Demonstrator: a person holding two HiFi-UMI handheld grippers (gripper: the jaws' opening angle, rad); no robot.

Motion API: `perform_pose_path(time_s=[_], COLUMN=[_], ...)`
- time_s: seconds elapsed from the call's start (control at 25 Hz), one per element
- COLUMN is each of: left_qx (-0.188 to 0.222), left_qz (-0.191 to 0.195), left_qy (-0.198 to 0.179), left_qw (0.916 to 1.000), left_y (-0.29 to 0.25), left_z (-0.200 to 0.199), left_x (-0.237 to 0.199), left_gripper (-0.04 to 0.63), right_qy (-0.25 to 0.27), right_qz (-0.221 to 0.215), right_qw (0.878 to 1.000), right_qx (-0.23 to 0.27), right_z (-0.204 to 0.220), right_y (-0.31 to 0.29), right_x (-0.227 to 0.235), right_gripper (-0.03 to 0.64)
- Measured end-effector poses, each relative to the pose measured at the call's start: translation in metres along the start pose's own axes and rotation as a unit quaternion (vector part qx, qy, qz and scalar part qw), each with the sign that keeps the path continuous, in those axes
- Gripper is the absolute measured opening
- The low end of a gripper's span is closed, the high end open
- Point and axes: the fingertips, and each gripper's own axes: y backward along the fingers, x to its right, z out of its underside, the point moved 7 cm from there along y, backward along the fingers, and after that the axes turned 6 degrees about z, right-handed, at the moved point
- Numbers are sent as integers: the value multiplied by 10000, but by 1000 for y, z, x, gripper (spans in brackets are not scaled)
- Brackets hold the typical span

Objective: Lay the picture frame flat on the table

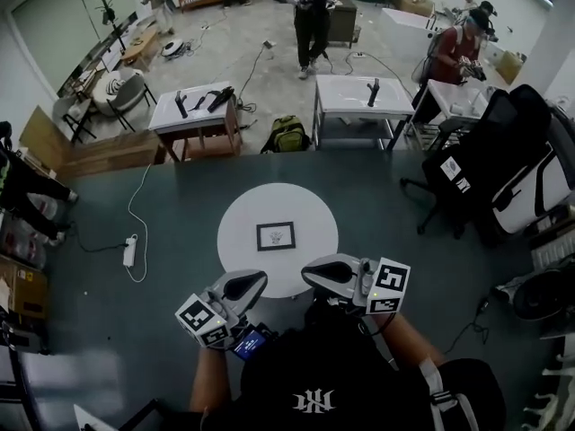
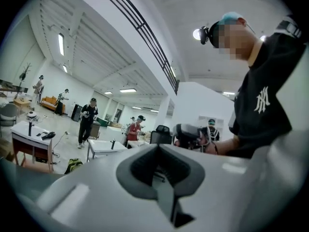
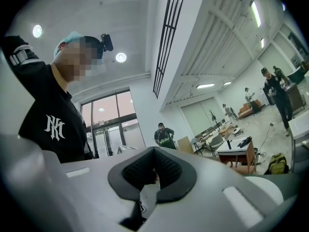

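A small dark picture frame (image 1: 275, 235) lies flat, face up, at the middle of a round white table (image 1: 241, 212) in the head view. My left gripper (image 1: 257, 281) hovers over the table's near edge, left of the frame, shut with nothing in it. My right gripper (image 1: 311, 273) is beside it at the near edge, also shut and holding nothing. Both stay short of the frame and touch nothing. In the left gripper view (image 2: 159, 178) and the right gripper view (image 3: 148, 178) the jaws are pressed together, pointing level across the room; the frame shows in neither.
A white power strip (image 1: 129, 251) and its cable lie on the floor at left. A black office chair (image 1: 490, 164) stands at right. Two white tables (image 1: 193, 106) (image 1: 359, 97) and a green backpack (image 1: 286, 135) are beyond. Other people stand farther back.
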Motion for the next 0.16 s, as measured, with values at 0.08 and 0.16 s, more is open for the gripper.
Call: perform_pose_path(time_s=[0.08,0.16], left_qx=[16,-3], left_qz=[-9,-36], left_qy=[34,93], left_qw=[10000,10000], left_y=[11,23], left_z=[9,18], left_x=[4,7], left_gripper=[3,3], right_qy=[-10,6], right_qz=[180,375], right_qw=[9997,9989], right_qx=[-134,-287], right_z=[12,22], right_y=[-1,-3], right_x=[-7,-14], right_gripper=[0,0])
